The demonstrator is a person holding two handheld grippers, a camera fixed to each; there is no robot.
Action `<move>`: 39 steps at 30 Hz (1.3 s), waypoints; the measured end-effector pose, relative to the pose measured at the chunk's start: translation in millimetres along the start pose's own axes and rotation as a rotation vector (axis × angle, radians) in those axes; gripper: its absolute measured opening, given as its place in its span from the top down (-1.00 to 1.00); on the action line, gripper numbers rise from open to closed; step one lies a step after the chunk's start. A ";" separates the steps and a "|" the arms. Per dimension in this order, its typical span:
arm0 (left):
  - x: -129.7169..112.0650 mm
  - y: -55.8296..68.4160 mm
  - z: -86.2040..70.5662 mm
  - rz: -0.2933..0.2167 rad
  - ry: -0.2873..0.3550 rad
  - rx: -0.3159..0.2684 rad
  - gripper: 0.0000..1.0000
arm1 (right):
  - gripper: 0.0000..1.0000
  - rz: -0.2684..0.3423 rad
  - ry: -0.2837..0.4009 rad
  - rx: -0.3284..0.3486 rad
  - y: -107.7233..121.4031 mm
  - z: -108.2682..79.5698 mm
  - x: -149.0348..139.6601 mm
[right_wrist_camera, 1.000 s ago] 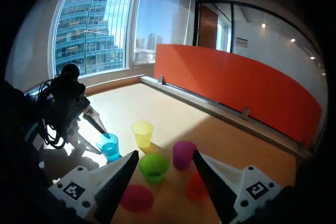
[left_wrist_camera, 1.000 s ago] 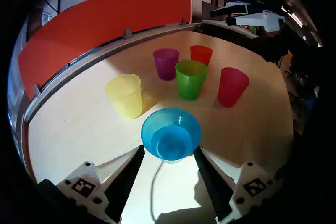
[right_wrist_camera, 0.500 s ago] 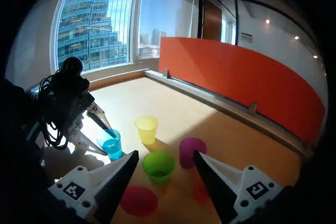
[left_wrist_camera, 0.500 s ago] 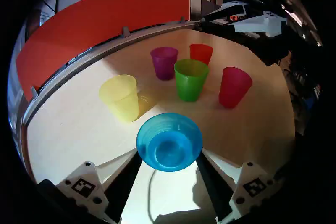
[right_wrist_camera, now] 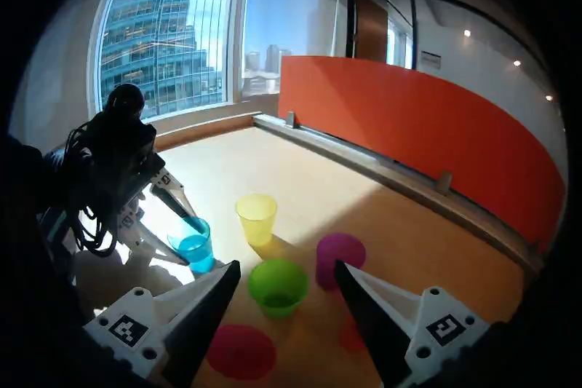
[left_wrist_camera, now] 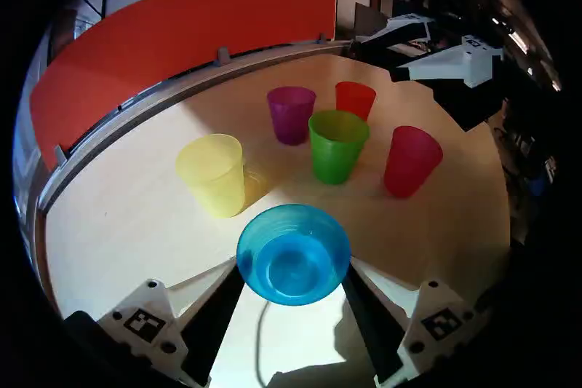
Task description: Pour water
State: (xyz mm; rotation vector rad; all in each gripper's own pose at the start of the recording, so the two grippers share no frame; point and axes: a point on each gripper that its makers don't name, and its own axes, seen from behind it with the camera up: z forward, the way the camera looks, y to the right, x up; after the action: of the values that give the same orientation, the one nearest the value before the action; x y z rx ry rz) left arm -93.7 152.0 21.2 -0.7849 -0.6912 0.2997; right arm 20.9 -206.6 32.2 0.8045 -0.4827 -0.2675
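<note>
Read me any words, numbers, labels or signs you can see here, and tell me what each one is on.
No readable text.
Square black-and-white markers on the left gripper and right gripper: patterns, no letters.
White sign on the far wall: too small to read.
Blue cup: plain, no print.

Bright window [right_wrist_camera: 171, 38] daylight; crisp table [left_wrist_camera: 131, 206] shadows; fisheye-bent edges
</note>
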 end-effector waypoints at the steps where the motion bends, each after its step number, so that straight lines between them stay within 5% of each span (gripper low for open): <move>1: 0.3 -0.4 0.0 -0.001 0.000 0.002 -0.71 | -1.00 -0.001 -0.005 0.001 0.2 0.9 -1.8; 23: 4.7 -6.6 -3.6 -0.017 0.012 0.005 -0.68 | -1.00 -0.002 -0.114 0.033 -5.0 32.6 -42.4; 39: 29.2 -19.4 -26.4 -0.031 0.088 0.035 -0.67 | -1.00 -0.015 -0.167 0.045 -8.3 43.6 -59.6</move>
State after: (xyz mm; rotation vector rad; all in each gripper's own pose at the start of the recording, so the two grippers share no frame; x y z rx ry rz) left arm -54.4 138.7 35.4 -0.7494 -0.6132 0.2474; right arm -52.9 -215.1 33.5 0.8335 -0.6417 -0.3405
